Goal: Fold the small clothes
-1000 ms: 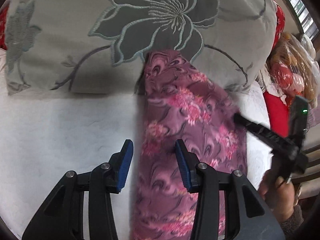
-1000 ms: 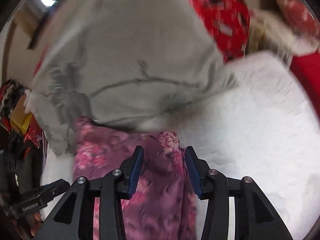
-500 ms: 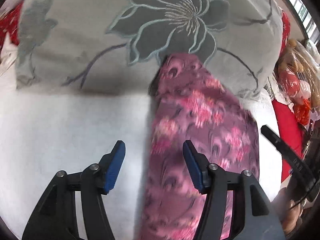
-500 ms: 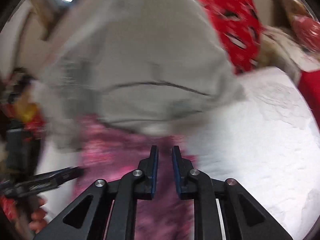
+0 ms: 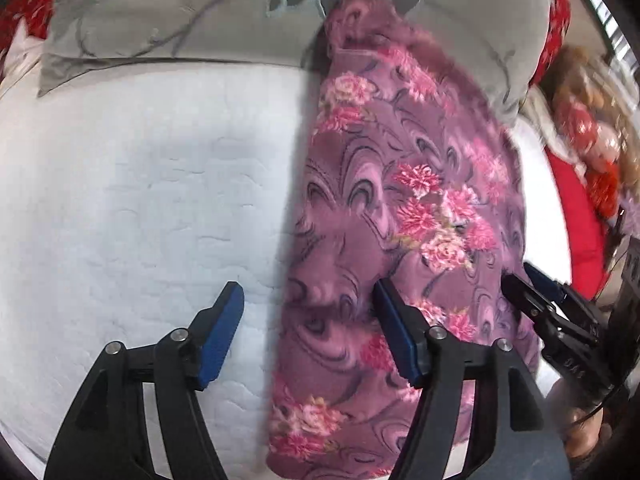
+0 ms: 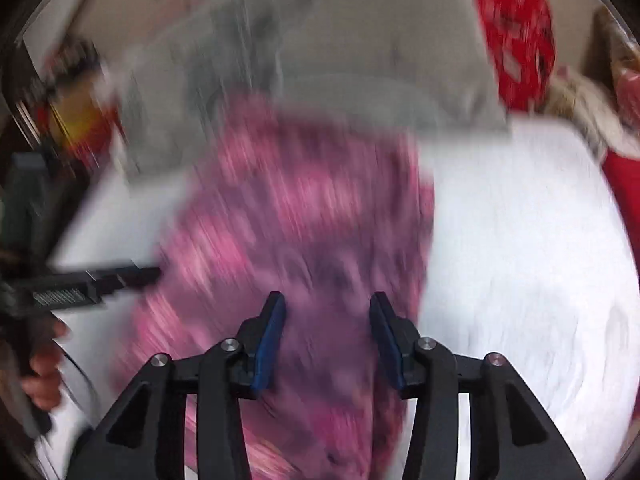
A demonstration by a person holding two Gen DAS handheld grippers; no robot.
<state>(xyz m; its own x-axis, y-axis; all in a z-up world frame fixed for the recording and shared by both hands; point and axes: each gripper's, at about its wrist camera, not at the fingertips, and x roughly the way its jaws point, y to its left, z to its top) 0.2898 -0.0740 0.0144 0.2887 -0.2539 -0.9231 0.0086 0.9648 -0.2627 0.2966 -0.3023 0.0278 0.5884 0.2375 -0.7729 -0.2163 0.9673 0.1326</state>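
A purple garment with pink flowers (image 5: 400, 216) lies folded into a long strip on the white quilted bed (image 5: 140, 200), its far end against a grey pillow. My left gripper (image 5: 306, 300) is open above the strip's left edge, empty. My right gripper (image 6: 326, 312) is open over the garment (image 6: 304, 220), empty; that view is blurred by motion. The right gripper also shows in the left wrist view (image 5: 528, 280) at the garment's right edge. The left gripper shows in the right wrist view (image 6: 152, 274) at the garment's left edge.
A grey pillow with a large flower pattern (image 5: 200, 8) lies at the head of the bed. Red patterned cushions (image 6: 516, 28) and red bedding (image 5: 580, 216) lie to the right, with plastic bags of goods (image 5: 592, 120) beyond.
My right gripper shut half a second ago and has opened again, and now sits over the garment. My left gripper has opened wider and moved closer over the strip.
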